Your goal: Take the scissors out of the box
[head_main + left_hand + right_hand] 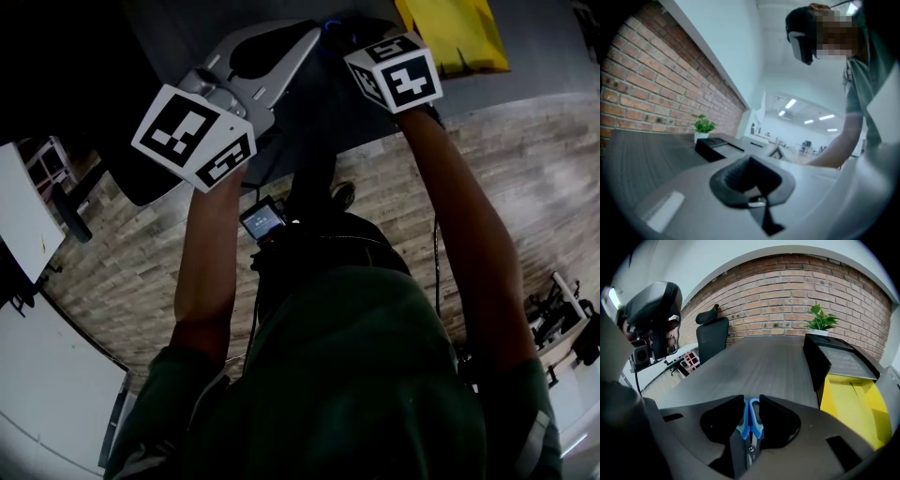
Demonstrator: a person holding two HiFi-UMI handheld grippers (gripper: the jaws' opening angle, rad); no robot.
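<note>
Now, with the right gripper pinching the blue-handled scissors at lower centre, clear of the yellow box at lower right, the sound move is probably lowering them flat onto the table, while the left gripper sits pressed together on nothing.

Dark wood-grain table, yellow box, black tray, potted plant

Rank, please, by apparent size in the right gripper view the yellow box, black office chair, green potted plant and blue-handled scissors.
Yellow box
black office chair
green potted plant
Blue-handled scissors: nearness makes ranking unsure.
</note>
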